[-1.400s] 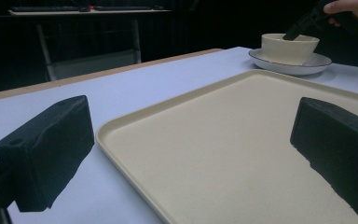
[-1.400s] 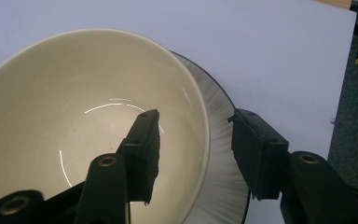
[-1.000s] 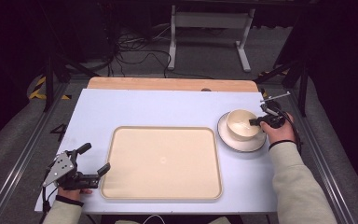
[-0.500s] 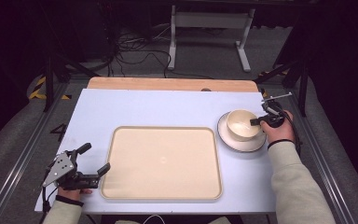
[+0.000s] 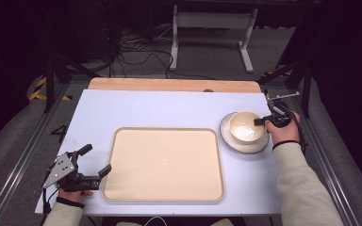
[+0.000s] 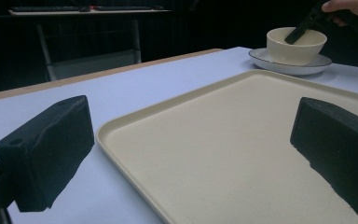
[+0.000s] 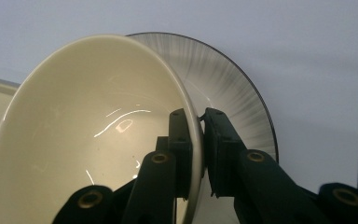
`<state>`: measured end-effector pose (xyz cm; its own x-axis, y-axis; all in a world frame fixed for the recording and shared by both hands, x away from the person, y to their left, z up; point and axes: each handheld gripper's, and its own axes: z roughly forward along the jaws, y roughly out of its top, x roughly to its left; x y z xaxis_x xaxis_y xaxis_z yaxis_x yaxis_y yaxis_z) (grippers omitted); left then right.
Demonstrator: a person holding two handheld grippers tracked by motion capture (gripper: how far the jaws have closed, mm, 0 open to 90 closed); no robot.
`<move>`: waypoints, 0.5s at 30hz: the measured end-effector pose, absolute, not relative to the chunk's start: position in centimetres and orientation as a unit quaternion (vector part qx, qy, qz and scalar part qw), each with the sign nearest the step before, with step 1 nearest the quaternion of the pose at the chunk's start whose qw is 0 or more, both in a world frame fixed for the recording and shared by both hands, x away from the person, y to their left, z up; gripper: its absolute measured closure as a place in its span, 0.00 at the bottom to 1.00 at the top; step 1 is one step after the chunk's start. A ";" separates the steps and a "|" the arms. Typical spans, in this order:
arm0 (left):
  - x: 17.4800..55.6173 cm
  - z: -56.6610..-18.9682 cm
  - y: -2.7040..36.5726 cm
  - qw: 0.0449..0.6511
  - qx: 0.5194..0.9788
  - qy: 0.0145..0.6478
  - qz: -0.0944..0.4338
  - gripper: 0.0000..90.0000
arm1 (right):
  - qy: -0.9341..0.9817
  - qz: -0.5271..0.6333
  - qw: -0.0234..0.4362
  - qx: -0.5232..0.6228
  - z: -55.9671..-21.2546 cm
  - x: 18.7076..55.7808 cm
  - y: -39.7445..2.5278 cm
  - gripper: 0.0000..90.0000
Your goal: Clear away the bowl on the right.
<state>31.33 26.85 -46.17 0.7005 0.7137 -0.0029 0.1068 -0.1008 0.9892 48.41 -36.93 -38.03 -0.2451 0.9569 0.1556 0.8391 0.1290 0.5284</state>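
Your right gripper (image 7: 199,140) is clamped on the rim of the cream glazed ceramic bowl (image 7: 93,135), one jaw inside and one outside.

At the right of the high view, that bowl (image 5: 243,127) sits on a white round plate with a dark edge (image 5: 231,142), which rests on the pale blue table top (image 5: 160,110). Expect the bowl to be stiff, smooth and slippery at the glaze, fairly heavy for a one-sided rim hold, and breakable if it swings; grip deep on the wall and lift level, since it looks slightly tipped already. The plate may slide. Left of it, mid-frame, lies the large beige rectangular plastic tray (image 5: 165,162), bare. In the lower left, your left gripper (image 5: 96,167) rests with jaws wide apart at the tray's left edge.
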 end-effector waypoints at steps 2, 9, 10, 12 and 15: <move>31.3 -46.2 26.8 0.604 0.697 0.294 0.252 0.00 | 0.745 0.263 0.114 0.603 -37.8 48.3 -36.9 0.91; 31.3 -46.2 26.9 0.603 0.698 0.294 0.252 0.00 | 0.740 0.273 0.105 0.606 -36.9 47.8 -36.7 0.91; 31.3 -46.2 26.9 0.603 0.698 0.294 0.252 0.00 | 0.739 0.273 0.104 0.608 -36.7 47.7 -36.7 0.91; 31.3 -46.2 26.9 0.603 0.698 0.294 0.252 0.00 | 0.737 0.276 0.102 0.609 -36.4 47.5 -36.5 0.91; 31.3 -46.2 26.8 0.604 0.697 0.294 0.252 0.00 | 0.738 0.278 0.096 0.607 -36.0 47.3 -36.3 0.91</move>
